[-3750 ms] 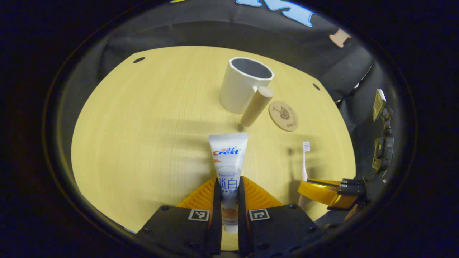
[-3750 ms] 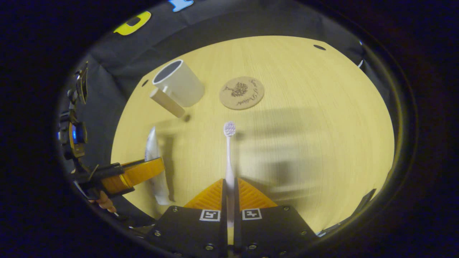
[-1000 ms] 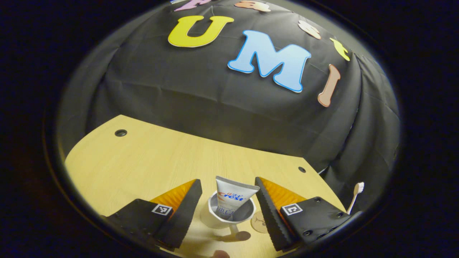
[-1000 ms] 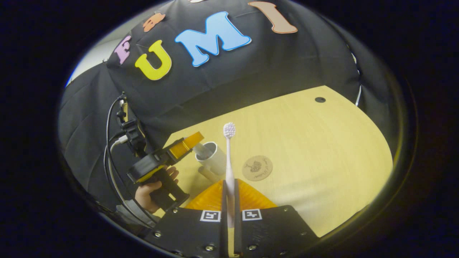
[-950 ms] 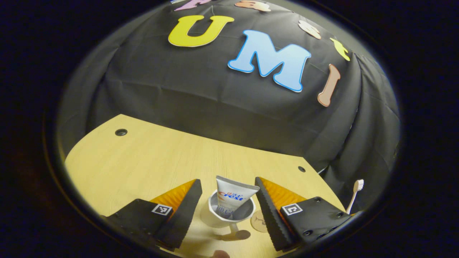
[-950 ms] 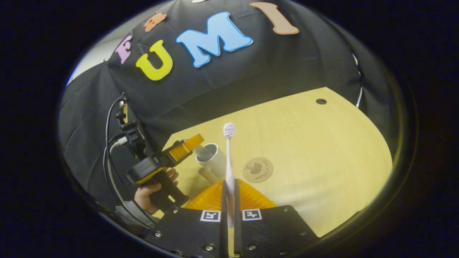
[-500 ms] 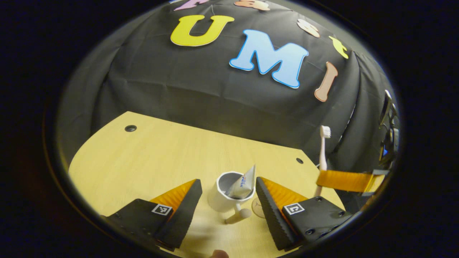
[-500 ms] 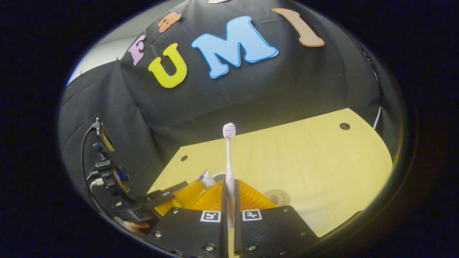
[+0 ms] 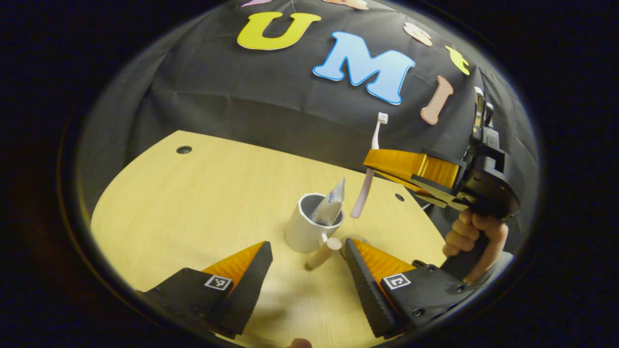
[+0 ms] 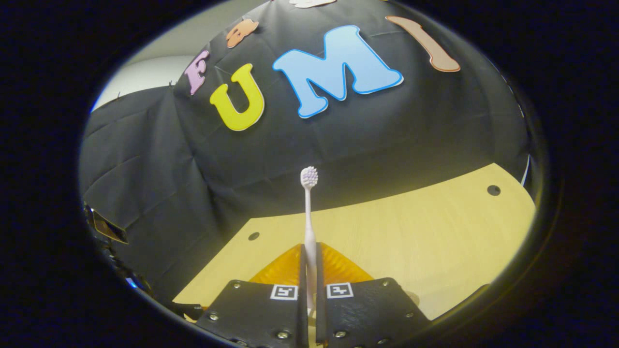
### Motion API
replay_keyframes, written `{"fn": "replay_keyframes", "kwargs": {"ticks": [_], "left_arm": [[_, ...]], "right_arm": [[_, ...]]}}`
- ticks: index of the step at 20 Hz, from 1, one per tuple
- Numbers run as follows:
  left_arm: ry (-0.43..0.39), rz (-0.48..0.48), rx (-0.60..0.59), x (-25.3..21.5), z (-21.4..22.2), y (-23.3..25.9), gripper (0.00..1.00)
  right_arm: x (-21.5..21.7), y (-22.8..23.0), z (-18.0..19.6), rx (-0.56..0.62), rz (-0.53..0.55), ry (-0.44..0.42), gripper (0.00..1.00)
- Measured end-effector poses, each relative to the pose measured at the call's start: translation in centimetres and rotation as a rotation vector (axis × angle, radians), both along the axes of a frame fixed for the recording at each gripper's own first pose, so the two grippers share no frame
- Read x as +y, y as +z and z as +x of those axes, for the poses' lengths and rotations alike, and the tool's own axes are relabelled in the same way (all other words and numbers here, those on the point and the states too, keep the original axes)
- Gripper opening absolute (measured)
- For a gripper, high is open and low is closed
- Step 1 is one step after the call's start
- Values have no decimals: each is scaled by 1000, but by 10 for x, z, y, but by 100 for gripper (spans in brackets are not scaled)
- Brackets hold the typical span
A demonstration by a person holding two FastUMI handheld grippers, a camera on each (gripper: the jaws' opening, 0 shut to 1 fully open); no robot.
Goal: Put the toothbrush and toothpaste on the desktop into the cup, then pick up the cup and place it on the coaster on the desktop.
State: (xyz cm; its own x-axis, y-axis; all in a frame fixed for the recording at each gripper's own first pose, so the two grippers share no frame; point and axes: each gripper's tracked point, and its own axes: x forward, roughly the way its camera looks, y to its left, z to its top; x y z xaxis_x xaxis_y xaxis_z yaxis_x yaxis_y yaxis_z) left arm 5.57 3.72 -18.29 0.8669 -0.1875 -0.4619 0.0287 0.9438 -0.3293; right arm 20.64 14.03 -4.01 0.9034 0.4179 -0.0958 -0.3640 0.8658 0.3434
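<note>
We have the first item home: the toothpaste tube [image 9: 330, 209] leans inside the white cup [image 9: 309, 231], its crimped end sticking up past the rim. Our left tongs [image 9: 308, 270] stand wide apart with nothing between them, hanging just short of the cup with the cup's wooden handle [image 9: 323, 253] pointing toward them.

The toothbrush [image 9: 370, 166] is the piece in hand. In the left gripper view our right tongs [image 9: 382, 163] are clamped on its shaft near the middle, bristles up, and the handle end hangs just above and to one side of the cup's mouth, not yet inside. The hand [image 9: 471, 241] on that tool is seen below it. In the right gripper view the toothbrush [image 10: 308, 227] rises straight from between the closed tongs [image 10: 309, 270], with the pale wooden surface [image 10: 411, 241] beyond.

So we judge roughly a third done. Left to do: bring the brush over the opening, lower it in beside the tube and let go, then take the cup and carry it onto the coaster [image 9: 352, 239], of which we see just an edge right beside the cup, past the left tongs' tip. The cup still stands on the bare surface [image 9: 203, 203].
</note>
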Motion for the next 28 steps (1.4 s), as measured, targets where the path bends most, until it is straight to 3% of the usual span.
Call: {"fn": "replay_keyframes", "kwargs": {"ticks": [7,12,13,16,18,19,20,21,28], "left_arm": [[10,-6,48,3,-12,-12,98],[19,-22,68,1,-15,-17,94],[18,-21,69,1,-15,-16,100],[8,-20,71,-2,-15,-19,98],[2,-24,77,-6,-14,-21,94],[0,-23,79,-7,-14,-23,98],[-1,-21,80,-8,-14,-23,98],[-3,-20,83,-9,-13,-24,98],[-26,-4,105,-15,-14,-31,100]], "right_arm": [[11,-30,32,-9,-56,-35,7],[19,-46,25,22,-104,3,10],[18,-47,23,23,-117,10,9],[15,-52,15,50,-136,28,15],[11,-53,8,72,-141,32,40],[10,-53,6,75,-149,32,53],[8,-53,4,74,-157,28,77],[3,-51,-1,75,-170,19,92],[-29,-32,-29,73,-143,-17,92]]}}
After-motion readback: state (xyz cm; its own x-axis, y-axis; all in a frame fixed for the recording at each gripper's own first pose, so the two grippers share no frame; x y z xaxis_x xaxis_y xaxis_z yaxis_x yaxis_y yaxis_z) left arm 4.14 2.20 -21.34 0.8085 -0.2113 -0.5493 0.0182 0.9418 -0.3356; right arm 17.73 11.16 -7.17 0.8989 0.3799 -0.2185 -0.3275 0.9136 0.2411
